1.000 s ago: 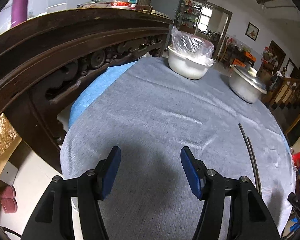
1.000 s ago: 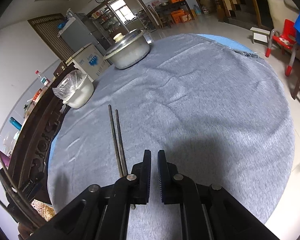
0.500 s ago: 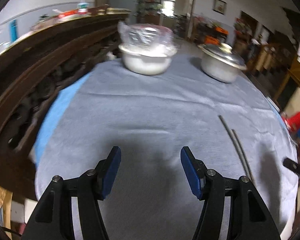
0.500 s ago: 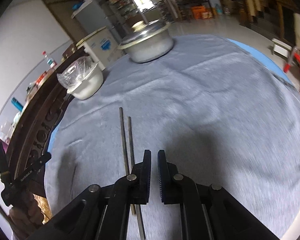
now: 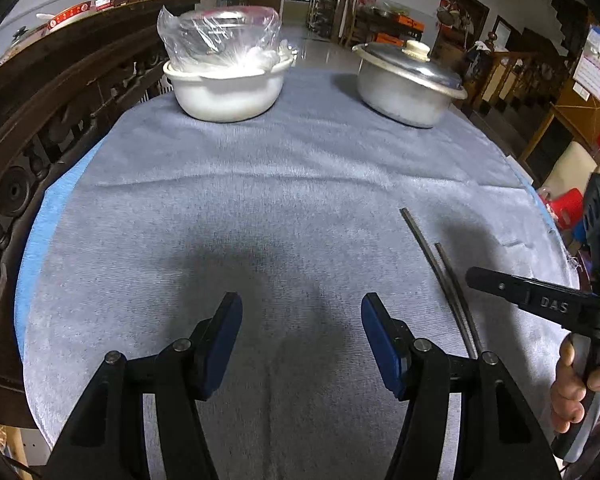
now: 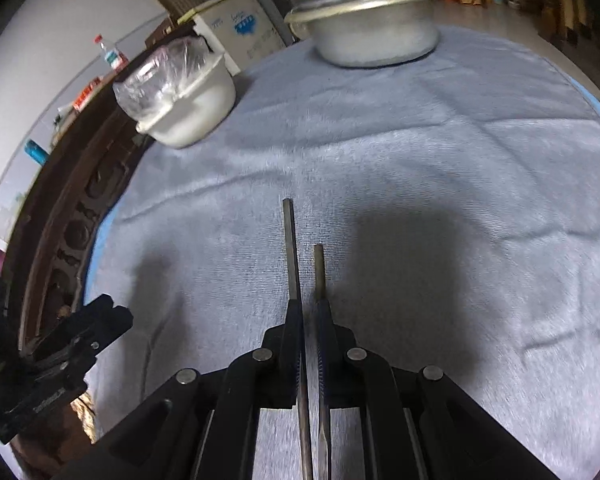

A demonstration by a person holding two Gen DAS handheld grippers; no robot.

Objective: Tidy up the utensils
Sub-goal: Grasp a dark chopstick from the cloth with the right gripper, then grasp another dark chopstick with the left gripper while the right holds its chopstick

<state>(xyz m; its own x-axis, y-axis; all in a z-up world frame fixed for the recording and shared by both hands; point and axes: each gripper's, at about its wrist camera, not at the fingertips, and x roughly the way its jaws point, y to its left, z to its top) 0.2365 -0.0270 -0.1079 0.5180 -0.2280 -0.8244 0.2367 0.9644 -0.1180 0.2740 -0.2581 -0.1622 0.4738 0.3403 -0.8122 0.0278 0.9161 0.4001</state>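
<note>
Grey cloth covered the round surface point(image 5: 300, 184), and almost all of it lay bare, which suggested the tidying had hardly begun. At the far edge stood two large vessels, a white bowl point(image 5: 226, 88) with clear plastic bunched over it on the left and a lidded metal pot point(image 5: 406, 92) on the right; no holder, tray or rack for utensils showed in either view, so where the things were meant to end up could not be told. The left gripper point(image 5: 302, 332) hovered over the near middle of the cloth with its blue fingers point(image 5: 380, 344) spread apart and nothing between them. The right gripper point(image 6: 309, 320) sat directly over the near half of the task's only visible utensils, its fingers pressed almost together and, by the look of it, gripping nothing. Those utensils were a pair of dark chopsticks point(image 6: 292, 248), lying side by side on the cloth at the near right, far ends uneven, running under the shut fingers. By my reading nothing had yet been lifted or sorted; picking up, aligning and placing the pair all remained.
</note>
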